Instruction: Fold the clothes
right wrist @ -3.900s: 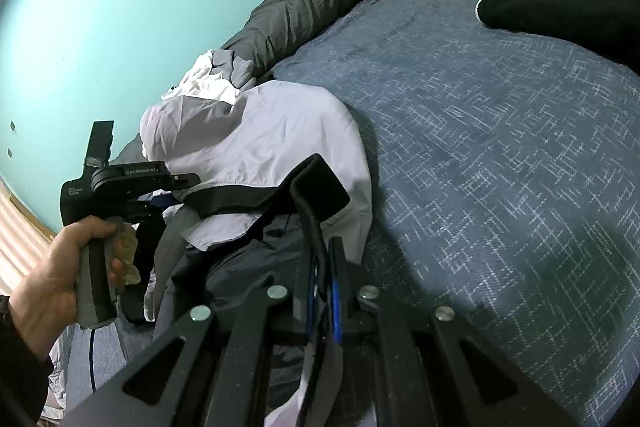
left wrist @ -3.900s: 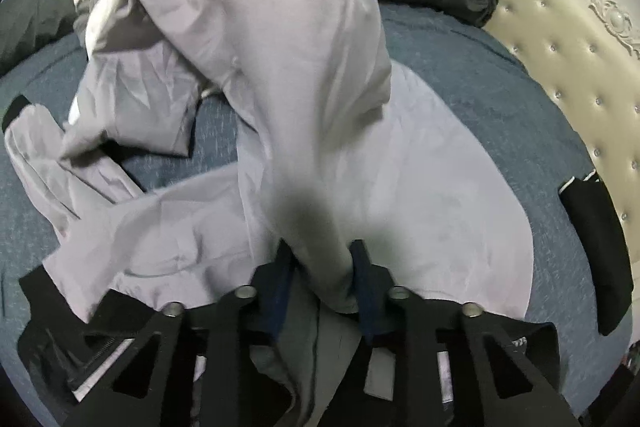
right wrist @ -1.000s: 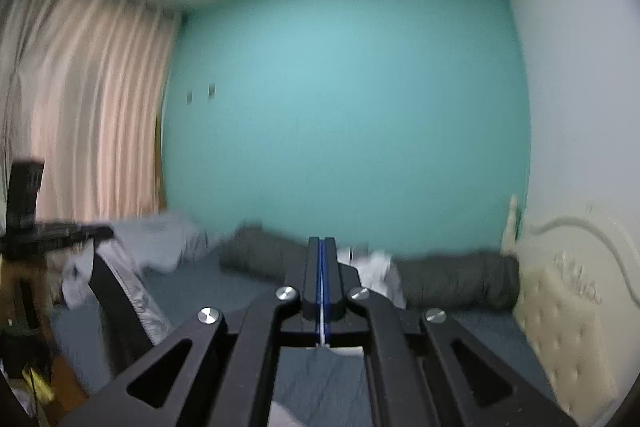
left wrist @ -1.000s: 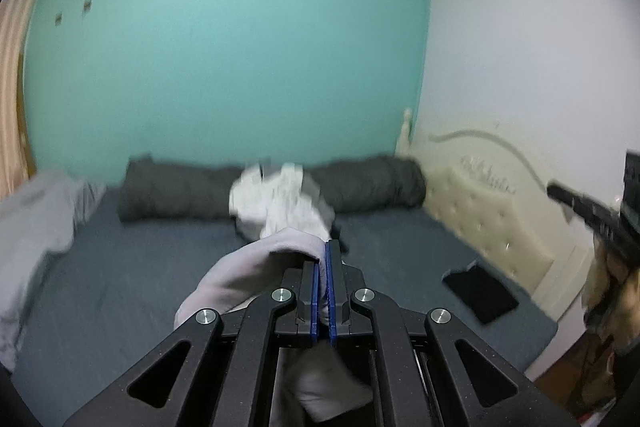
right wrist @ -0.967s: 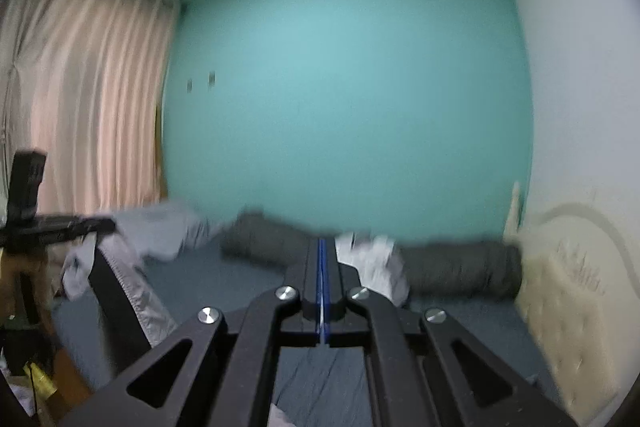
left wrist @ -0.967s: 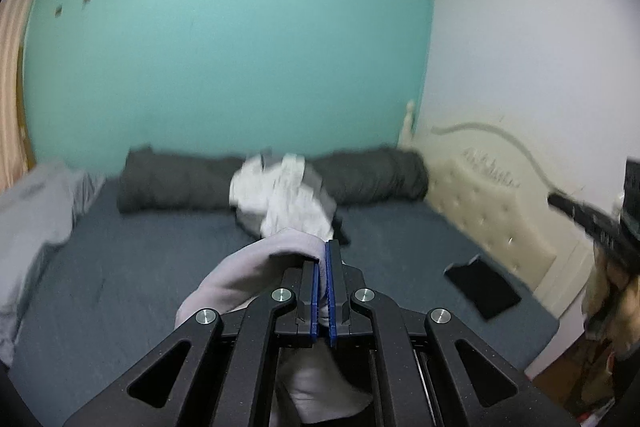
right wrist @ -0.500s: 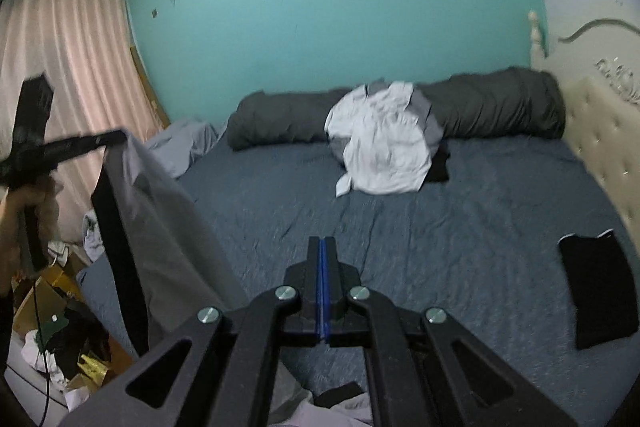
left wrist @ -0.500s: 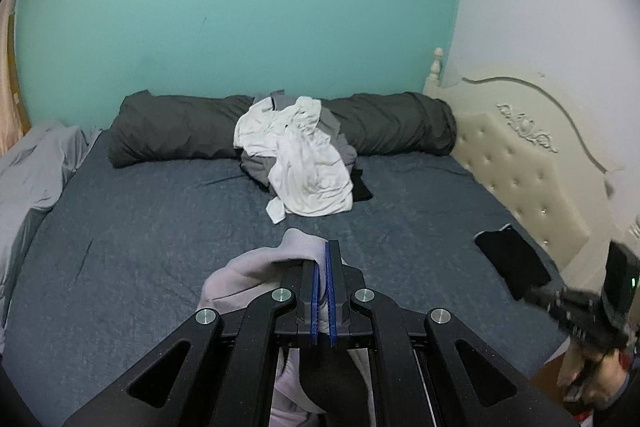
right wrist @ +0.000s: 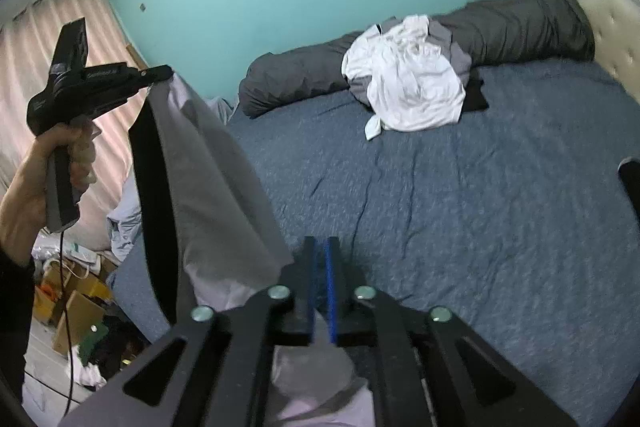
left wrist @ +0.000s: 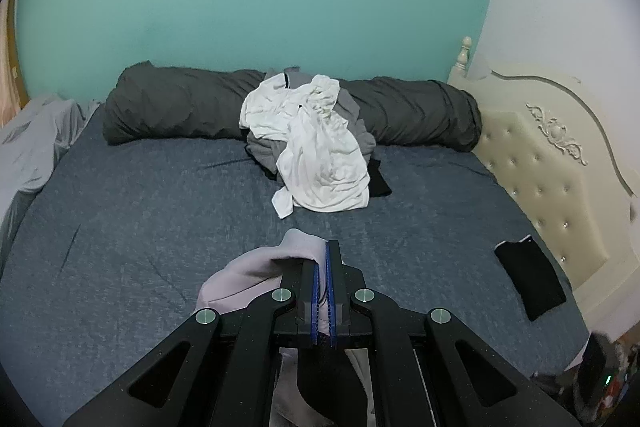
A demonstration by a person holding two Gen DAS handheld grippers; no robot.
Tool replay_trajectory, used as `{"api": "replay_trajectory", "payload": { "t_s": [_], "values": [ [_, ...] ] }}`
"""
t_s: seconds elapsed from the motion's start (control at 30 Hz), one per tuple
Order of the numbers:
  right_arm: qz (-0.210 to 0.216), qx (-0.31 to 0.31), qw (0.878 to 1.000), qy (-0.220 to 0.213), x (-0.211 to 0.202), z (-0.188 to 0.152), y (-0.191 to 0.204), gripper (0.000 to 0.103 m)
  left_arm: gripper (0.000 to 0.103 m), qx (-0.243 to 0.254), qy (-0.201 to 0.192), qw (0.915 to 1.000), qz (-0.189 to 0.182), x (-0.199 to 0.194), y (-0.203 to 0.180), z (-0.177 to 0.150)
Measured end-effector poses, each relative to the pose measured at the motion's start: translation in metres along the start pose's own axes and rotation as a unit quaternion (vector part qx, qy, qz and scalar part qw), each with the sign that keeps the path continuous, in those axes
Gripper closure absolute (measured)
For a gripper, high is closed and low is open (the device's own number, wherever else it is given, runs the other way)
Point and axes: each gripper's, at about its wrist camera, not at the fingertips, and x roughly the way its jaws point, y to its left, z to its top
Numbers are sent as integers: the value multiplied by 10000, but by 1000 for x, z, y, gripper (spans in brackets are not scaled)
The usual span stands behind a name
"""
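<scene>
Right wrist: both grippers, left [right wrist: 168, 73] and right [right wrist: 320, 247], clamp the garment [right wrist: 208, 187] aloft over the bed [right wrist: 460, 207]; unfolded; pile [right wrist: 408, 87] waits.

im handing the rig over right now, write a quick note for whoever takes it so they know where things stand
Left gripper: shut on the light grey garment, holding one end up in the air.
Right gripper: jaws slightly apart with the same garment's fabric at their base; whether they grip it is unclear.
The garment hangs stretched between the two grippers above the near edge of the blue bed, not yet laid flat.
Still waiting: a white and grey clothes pile by the dark rolled duvet, and a black item near the headboard.
Done: garment lifted. Left: spread it on the bed, fold it, then the rest.
</scene>
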Motion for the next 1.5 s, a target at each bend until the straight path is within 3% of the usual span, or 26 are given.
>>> {"api": "replay_trajectory", "payload": {
  "t_s": [0.03, 0.1, 0.63, 0.97, 1.0, 1.07, 1.13, 1.17, 1.33, 1.5],
  "values": [
    [25, 40, 10000, 43, 4, -3, 1, 70, 100, -11, 20, 10000, 4, 5, 1, 1],
    [120, 49, 9998, 138, 12, -8, 4, 65, 100, -33, 59, 10000, 11, 14, 2, 3],
    [437, 50, 9969, 659, 75, -37, 35, 48, 100, -195, 371, 9991, 50, 81, 17, 13],
    [550, -406, 9928, 985, 113, -54, 63, 47, 100, -215, 404, 9989, 1, 87, 23, 11],
    [561, -443, 9925, 993, 115, -55, 65, 48, 100, -215, 403, 9990, -2, 87, 24, 10],
    [609, -488, 9916, 1029, 121, -58, 69, 62, 100, -212, 408, 9989, -2, 87, 25, 10],
    [558, -533, 9915, 1045, 125, -60, 70, 93, 100, -206, 404, 9990, -2, 85, 25, 10],
    [528, -556, 9915, 1052, 127, -61, 71, 100, 100, -203, 397, 9990, -5, 85, 25, 10],
    [292, -564, 9935, 943, 127, -61, 64, 100, 100, -193, 348, 9992, -21, 79, 26, 10],
    [-202, -405, 9972, 587, 110, -49, 39, 101, 100, -140, 276, 9995, -47, 70, 24, 11]
  ]
}}
